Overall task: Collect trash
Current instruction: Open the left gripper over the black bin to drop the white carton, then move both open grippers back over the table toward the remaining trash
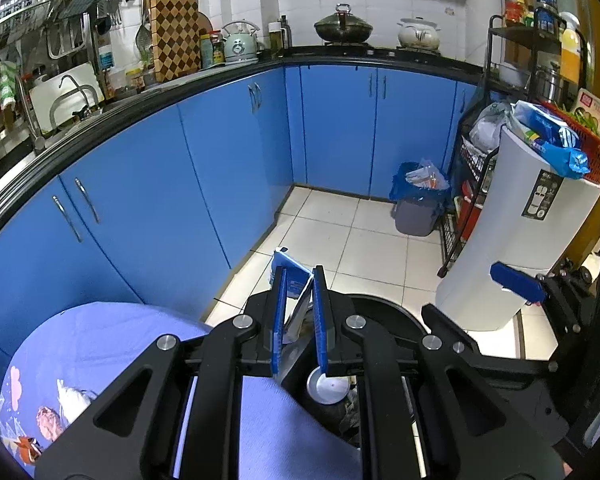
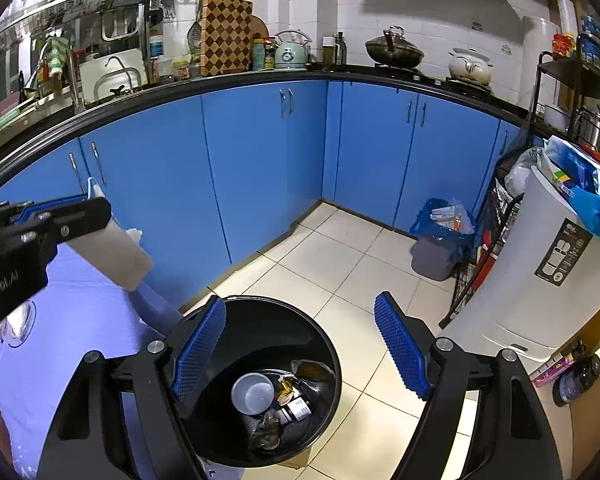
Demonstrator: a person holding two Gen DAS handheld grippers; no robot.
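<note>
My left gripper (image 1: 300, 273) is shut on a flattened blue-and-white carton (image 1: 289, 266), which sticks out past the fingertips. It hangs over the near rim of a round black bin (image 1: 392, 309). The right wrist view shows the same left gripper (image 2: 87, 205) at the left edge, with the carton (image 2: 116, 256) tilted down towards the floor. My right gripper (image 2: 300, 304) stands open above the black bin (image 2: 335, 360) with nothing between its fingers. Inside the bin lie a clear plastic cup (image 2: 253, 393), small dark bottles (image 2: 296, 407) and wrappers.
A table under a blue patterned cloth (image 1: 112, 344) sits at the lower left, touching the bin. Blue cabinets (image 1: 204, 168) curve around the tiled floor. A grey bin with a blue liner (image 1: 418, 208), a wire rack (image 1: 466, 216) and a tall white appliance (image 1: 532, 220) crowd the right.
</note>
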